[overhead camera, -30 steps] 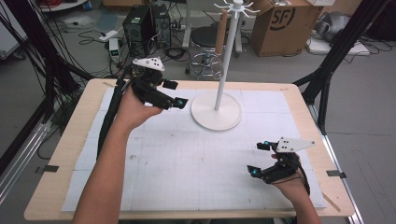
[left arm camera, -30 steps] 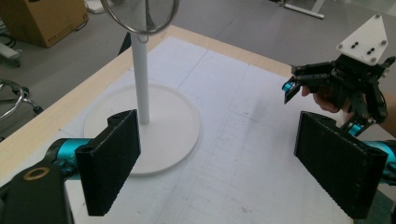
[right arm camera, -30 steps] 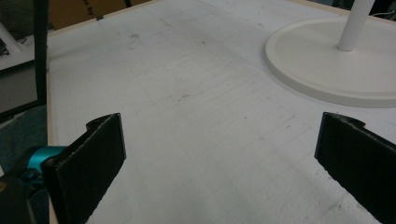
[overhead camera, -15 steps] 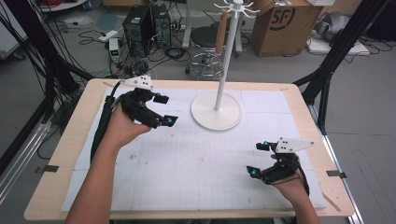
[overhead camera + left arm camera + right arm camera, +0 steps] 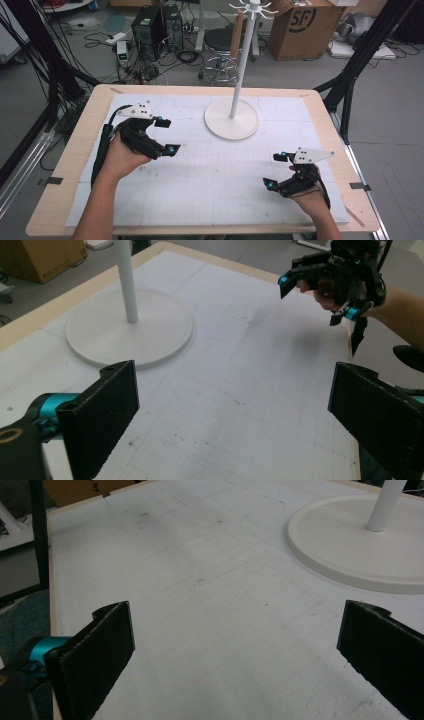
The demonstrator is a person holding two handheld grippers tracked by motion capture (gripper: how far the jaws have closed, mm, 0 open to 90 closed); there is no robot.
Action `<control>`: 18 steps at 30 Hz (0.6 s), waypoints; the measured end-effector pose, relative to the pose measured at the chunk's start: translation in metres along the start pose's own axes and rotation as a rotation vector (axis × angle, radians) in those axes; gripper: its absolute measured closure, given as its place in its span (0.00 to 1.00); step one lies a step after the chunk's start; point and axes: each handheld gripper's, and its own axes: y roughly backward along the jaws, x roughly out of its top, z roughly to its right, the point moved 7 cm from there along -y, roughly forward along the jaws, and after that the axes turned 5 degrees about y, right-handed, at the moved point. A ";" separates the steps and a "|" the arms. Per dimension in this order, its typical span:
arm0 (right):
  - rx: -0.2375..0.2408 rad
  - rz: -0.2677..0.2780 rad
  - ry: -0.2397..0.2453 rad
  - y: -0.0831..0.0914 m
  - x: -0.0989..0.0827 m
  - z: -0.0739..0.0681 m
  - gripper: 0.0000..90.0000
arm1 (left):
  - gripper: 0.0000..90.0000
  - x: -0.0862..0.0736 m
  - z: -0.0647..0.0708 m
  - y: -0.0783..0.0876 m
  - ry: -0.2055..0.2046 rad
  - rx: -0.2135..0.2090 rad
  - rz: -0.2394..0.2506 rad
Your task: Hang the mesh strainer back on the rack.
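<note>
Two hand-held grippers hover over the worktop (image 5: 200, 210): left hand-held gripper (image 5: 165, 135), jaws just opening wide, empty, at eight o'clock from the white stand (image 5: 232, 120); right hand-held gripper (image 5: 275, 171) gapes, empty, at five o'clock.

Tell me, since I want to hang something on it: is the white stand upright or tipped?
Upright. The white stand has its round base flat on the table and its pole rising straight.

The tall white pole stand (image 5: 232, 117) is running past the high view's top edge, its hooks cut off. A brown cylindrical item (image 5: 236, 34) hanging there is appearing too blurred to identify.
</note>
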 end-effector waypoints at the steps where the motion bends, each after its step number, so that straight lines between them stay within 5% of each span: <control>1: 0.000 0.000 0.000 0.000 0.000 0.000 0.01 | 0.07 -0.004 0.000 0.000 -0.002 0.007 -0.008; 12: 0.005 -0.015 0.002 -0.003 -0.001 0.000 0.01 | 0.06 -0.031 0.011 0.008 -0.008 0.037 -0.001; 18: 0.002 -0.023 0.004 -0.004 -0.002 0.002 0.01 | 0.02 -0.047 0.017 0.010 0.026 0.029 0.012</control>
